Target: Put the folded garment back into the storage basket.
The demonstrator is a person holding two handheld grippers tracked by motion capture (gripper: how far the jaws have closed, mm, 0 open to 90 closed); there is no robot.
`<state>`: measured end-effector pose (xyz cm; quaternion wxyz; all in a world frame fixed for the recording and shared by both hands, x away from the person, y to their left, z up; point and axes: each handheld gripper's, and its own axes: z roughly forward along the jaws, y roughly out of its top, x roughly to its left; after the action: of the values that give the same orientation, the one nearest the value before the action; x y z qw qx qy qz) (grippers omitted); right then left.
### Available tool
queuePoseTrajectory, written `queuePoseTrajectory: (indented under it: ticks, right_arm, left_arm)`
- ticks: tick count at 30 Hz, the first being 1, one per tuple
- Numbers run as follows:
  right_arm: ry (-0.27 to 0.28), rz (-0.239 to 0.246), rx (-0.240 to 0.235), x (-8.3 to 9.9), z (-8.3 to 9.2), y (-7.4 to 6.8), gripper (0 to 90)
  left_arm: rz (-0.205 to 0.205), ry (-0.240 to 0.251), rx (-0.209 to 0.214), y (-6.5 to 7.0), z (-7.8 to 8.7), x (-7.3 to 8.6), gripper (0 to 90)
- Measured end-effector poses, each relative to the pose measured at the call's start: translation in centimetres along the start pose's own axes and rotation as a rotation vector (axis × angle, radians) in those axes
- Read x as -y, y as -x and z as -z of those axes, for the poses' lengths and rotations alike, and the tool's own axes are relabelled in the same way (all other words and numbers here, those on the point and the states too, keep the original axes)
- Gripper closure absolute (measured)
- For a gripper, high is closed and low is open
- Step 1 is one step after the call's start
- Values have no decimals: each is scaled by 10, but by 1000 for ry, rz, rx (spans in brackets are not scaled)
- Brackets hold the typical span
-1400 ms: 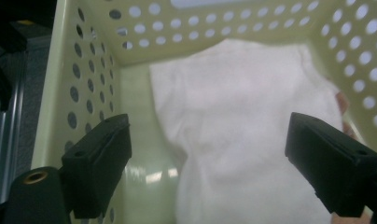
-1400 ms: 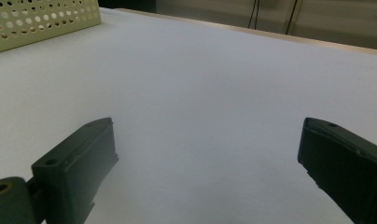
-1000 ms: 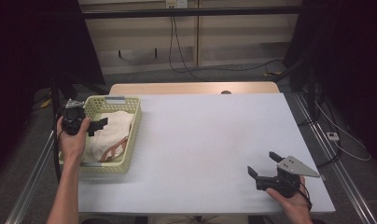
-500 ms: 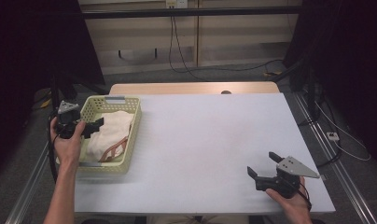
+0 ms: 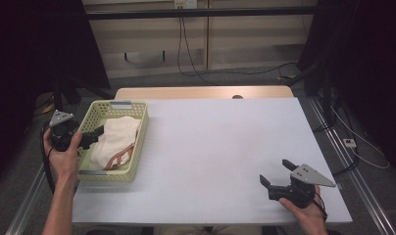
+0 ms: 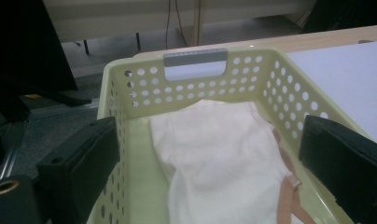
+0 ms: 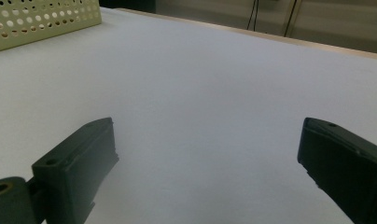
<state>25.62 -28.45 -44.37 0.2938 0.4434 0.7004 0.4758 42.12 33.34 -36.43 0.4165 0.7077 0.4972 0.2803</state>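
Both jaws wide: left gripper over basket edge, right gripper on table.

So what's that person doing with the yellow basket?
A person holds a gripper in each hand. The left gripper, jaws open, hovers at the near left rim of the yellow basket, aimed at the white cloth lying inside. The right gripper, also open, waits over the bare white table, holding nothing.
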Motion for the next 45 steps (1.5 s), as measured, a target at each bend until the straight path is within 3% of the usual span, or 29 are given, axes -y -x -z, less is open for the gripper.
queuePoseTrajectory:
  ticks: [5,11,15,18,24,31,33,41,45]
  right_arm:
    - [-1,2,-3,0,0,0,44]
    - [1,3,-2,0,0,0,43]
    - [1,2,-1,0,0,0,43]
    - [0,1,-1,0,0,0,43]
    - [-1,2,-3,0,-1,-1,43]
    - [-1,1,-5,0,-1,-1,43]
    - [-1,2,-6,-1,-1,-1,43]
    - [0,5,-5,-1,-1,-1,43]
    - [0,2,-5,-1,-1,-1,43]
  left_arm:
    - [-18,42,-1,4,10,0,57]
    - [7,68,16,6,19,5,54]
    - [-21,71,45,14,30,8,48]
    - [-35,76,43,17,35,10,48]
    - [-15,70,55,20,46,15,50]
    - [-38,74,45,22,53,24,58]
    - [-48,63,69,22,53,26,52]
    - [-68,81,28,34,58,34,53]
    - [-73,67,75,43,59,36,53]
